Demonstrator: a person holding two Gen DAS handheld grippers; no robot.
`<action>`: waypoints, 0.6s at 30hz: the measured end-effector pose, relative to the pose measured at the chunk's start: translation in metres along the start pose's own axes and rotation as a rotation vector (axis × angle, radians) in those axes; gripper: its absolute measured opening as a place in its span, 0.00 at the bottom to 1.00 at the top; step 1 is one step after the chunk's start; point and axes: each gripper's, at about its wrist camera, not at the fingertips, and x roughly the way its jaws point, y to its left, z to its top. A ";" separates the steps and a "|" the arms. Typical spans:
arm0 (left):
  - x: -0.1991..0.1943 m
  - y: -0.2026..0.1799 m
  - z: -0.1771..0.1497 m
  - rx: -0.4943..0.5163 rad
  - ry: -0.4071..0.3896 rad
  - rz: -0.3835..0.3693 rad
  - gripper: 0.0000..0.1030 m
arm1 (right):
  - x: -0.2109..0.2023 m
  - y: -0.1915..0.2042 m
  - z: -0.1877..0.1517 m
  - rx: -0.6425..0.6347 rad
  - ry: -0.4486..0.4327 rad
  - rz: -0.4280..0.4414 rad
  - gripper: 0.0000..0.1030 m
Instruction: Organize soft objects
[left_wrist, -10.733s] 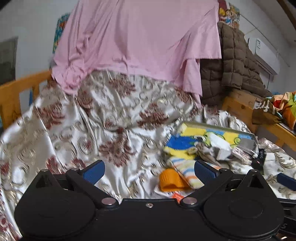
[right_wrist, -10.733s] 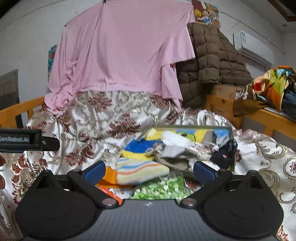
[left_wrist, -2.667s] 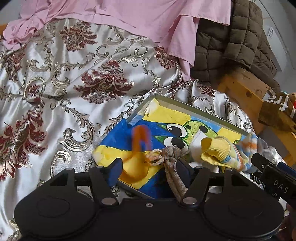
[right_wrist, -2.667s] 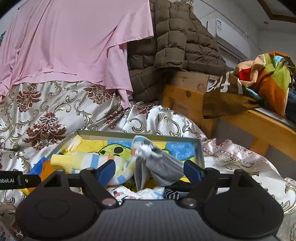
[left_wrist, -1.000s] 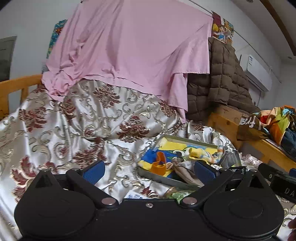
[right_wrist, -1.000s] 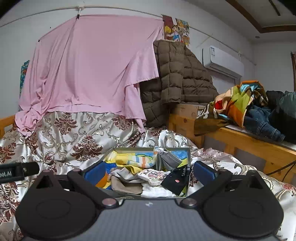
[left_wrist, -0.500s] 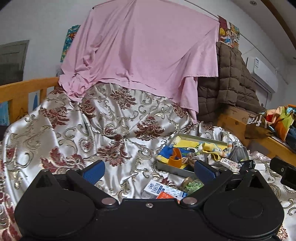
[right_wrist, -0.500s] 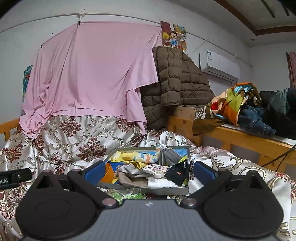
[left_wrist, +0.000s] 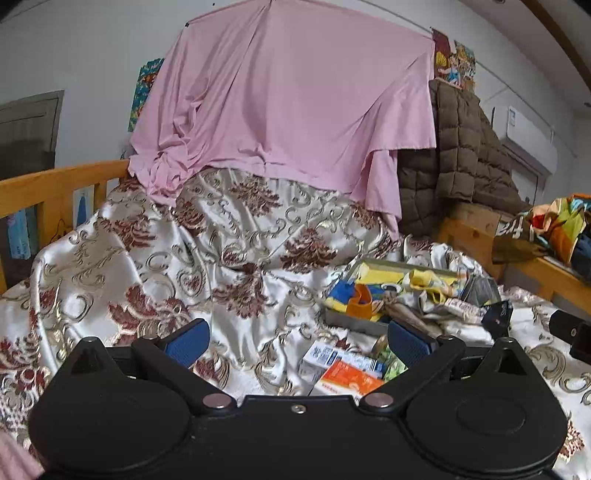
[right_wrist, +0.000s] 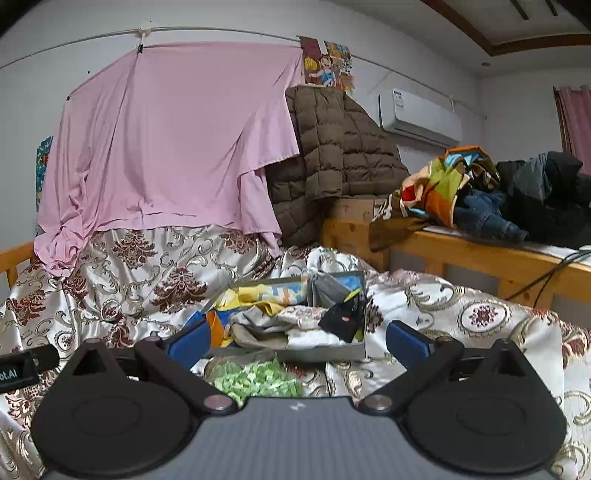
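2 grippers – left gripper (left_wrist: 295, 341) and right gripper (right_wrist: 297, 341) – being held back, jaws spread, nothing pinched. Soft items being kept heaped in tray (right_wrist: 321, 352) on bedspread (left_wrist: 236, 266); black piece (right_wrist: 341, 317) draped over rim – likely being knocked out if tray is nudged.

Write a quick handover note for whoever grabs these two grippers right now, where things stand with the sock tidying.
Left gripper: open, empty, held back from the bed.
Right gripper: open, empty, facing the tray.
Tray: sits on the patterned bedspread, piled with socks: a striped sock, a grey one at the far end, a black one over the right rim, an orange one at the left end.
Done: the socks appear to be in the tray.
Left: the black sock hangs over the rim; tuck it in. A green-speckled item and small boxes lie in front of the tray; whether they belong is unclear.
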 end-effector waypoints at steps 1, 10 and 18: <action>-0.001 0.001 -0.002 -0.006 0.014 0.001 0.99 | -0.001 0.000 -0.002 -0.002 0.004 -0.001 1.00; -0.007 0.006 -0.013 -0.023 0.052 0.016 0.99 | -0.008 0.008 -0.016 -0.011 0.087 0.017 1.00; -0.010 0.006 -0.018 0.007 0.058 0.045 0.99 | -0.014 0.015 -0.023 -0.032 0.107 0.028 1.00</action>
